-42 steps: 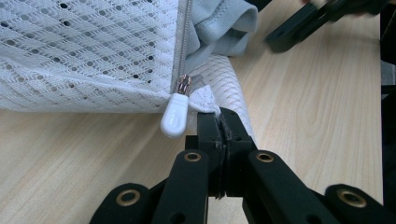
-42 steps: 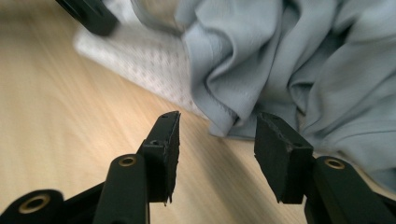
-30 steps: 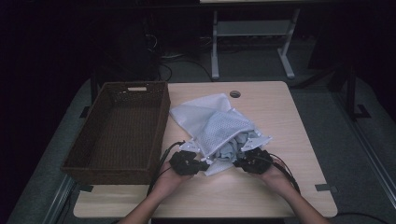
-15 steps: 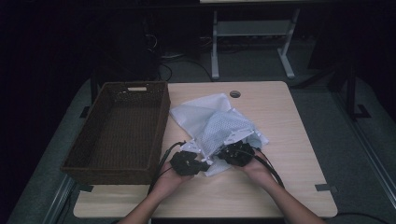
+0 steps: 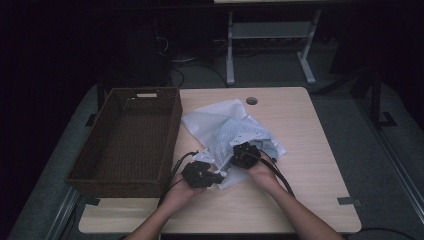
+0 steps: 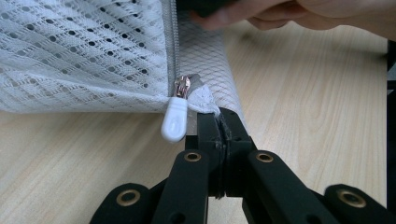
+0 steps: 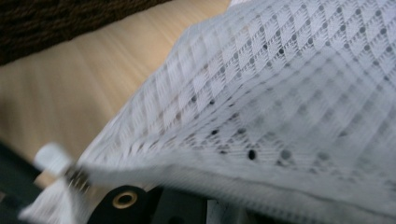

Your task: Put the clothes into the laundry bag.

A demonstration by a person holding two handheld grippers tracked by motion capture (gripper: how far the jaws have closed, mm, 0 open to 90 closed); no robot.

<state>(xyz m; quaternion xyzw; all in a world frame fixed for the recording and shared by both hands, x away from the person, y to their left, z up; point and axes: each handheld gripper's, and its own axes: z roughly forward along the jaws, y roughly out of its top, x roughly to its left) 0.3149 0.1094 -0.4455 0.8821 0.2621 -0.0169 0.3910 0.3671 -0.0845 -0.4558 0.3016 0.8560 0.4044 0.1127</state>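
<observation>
The left gripper (image 6: 219, 122) had its jaws pressed together on the corner of the white mesh laundry bag (image 5: 235, 132), pinching the fabric just beside the zipper end, with the white zipper pull (image 6: 174, 120) hanging free at about ten o'clock from the jaw tips. The right gripper (image 5: 244, 154) sat at two o'clock from the left one in the high view, on the near edge of the bag; its own view was blurred, with mesh draped over the jaws, which stood nearly closed, apparently on a fold of the bag, though what exactly they pinched could not be told.

The bag lay on the wooden table (image 5: 320, 165), rumpled and spread toward twelve o'clock from the hands, with something grey showing inside it. The wicker basket (image 5: 125, 140) stood empty at nine o'clock from the bag, just beside it.

Judged from this, the work was at an early stage: the bag was anchored by one corner, but the zipper looked closed along the visible stretch, and opening it and moving anything to the basket were not yet done.
</observation>
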